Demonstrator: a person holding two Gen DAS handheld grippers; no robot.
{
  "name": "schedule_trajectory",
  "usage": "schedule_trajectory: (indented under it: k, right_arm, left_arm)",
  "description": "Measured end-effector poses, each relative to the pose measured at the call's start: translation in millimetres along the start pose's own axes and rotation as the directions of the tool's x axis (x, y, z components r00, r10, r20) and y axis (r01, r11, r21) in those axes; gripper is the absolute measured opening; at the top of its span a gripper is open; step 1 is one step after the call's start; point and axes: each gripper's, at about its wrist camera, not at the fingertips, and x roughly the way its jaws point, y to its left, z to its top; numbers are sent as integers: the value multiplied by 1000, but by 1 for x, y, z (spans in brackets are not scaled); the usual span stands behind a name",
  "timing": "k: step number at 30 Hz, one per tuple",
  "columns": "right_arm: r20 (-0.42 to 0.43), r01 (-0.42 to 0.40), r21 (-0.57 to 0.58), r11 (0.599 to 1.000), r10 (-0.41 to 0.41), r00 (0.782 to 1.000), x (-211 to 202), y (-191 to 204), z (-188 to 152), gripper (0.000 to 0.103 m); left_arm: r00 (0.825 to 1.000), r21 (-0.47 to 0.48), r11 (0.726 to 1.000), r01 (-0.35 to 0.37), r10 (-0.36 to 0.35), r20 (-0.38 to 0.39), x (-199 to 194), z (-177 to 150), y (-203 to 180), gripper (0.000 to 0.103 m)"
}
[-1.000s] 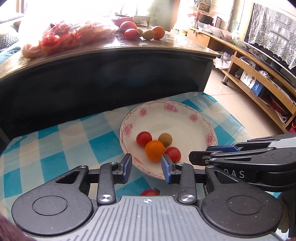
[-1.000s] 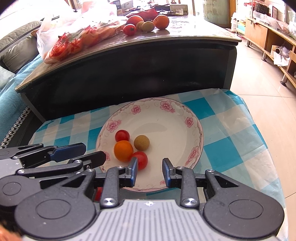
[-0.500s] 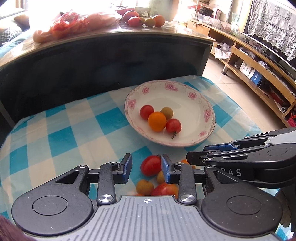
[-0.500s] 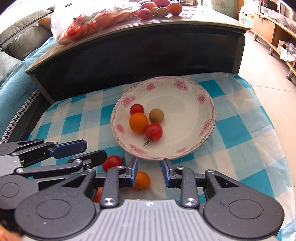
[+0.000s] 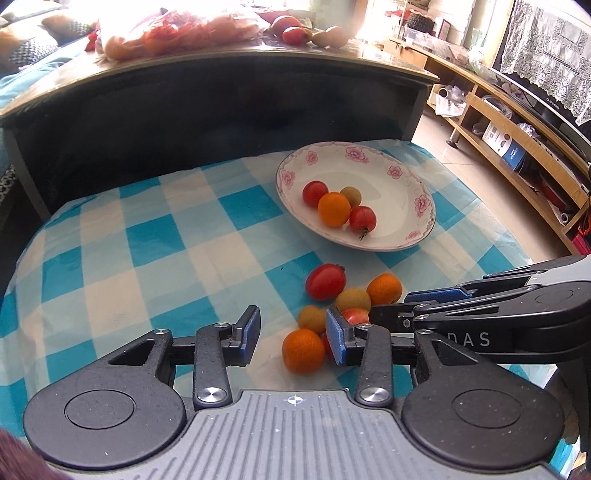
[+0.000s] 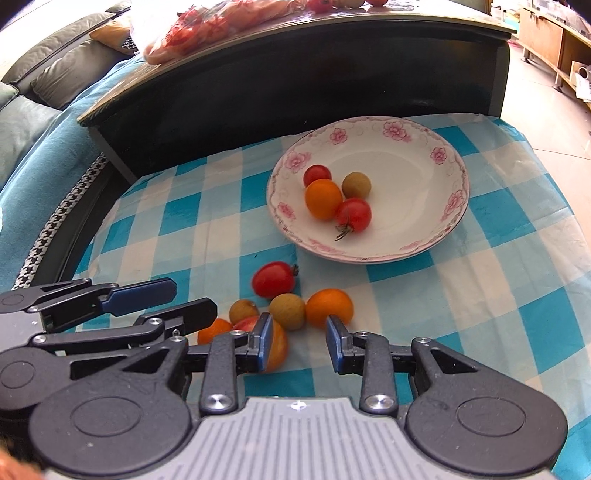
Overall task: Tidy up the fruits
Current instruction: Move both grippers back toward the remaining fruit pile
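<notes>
A white plate with pink flowers (image 5: 413, 177) (image 6: 436, 229) stands on the blue checked cloth and holds two red tomatoes, an orange (image 5: 333, 209) (image 6: 323, 198) and a brownish fruit. In front of it several loose fruits lie on the cloth: a red tomato (image 5: 325, 281) (image 6: 274, 279), oranges (image 5: 384, 288) (image 6: 329, 307) and brownish fruits (image 5: 352, 299) (image 6: 287, 311). My left gripper (image 5: 293, 338) is open and empty above the cloth; an orange (image 5: 303, 350) lies by its right finger. My right gripper (image 6: 300, 341) is open and empty, just behind the loose pile.
A dark, higher table (image 5: 221, 96) stands right behind the cloth, with a bag of red fruit (image 5: 173, 31) and more fruit on top. A sofa (image 6: 44, 74) is at the left, and low wooden shelves (image 5: 517, 122) at the right.
Both grippers have pulled back from the plate and towards me. The loose fruits in front of the plate have come into full view. Both stay open.
</notes>
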Motion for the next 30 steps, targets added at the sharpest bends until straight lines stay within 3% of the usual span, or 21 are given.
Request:
schedule_trajectory:
  k: [17, 23, 30]
  right_arm:
    - [-51, -32, -47, 998, 30, 998, 16, 25, -3, 42]
    - [-61, -8, -73, 997, 4, 998, 25, 31, -3, 45]
    - [-67, -20, -41, 999, 18, 998, 29, 23, -3, 45]
  left_arm:
    - [999, -46, 999, -27, 26, -33, -5, -12, 28, 51]
    - [999, -56, 998, -27, 25, -38, -3, -14, 33, 54]
    - [999, -51, 998, -25, 22, -50, 2, -14, 29, 54]
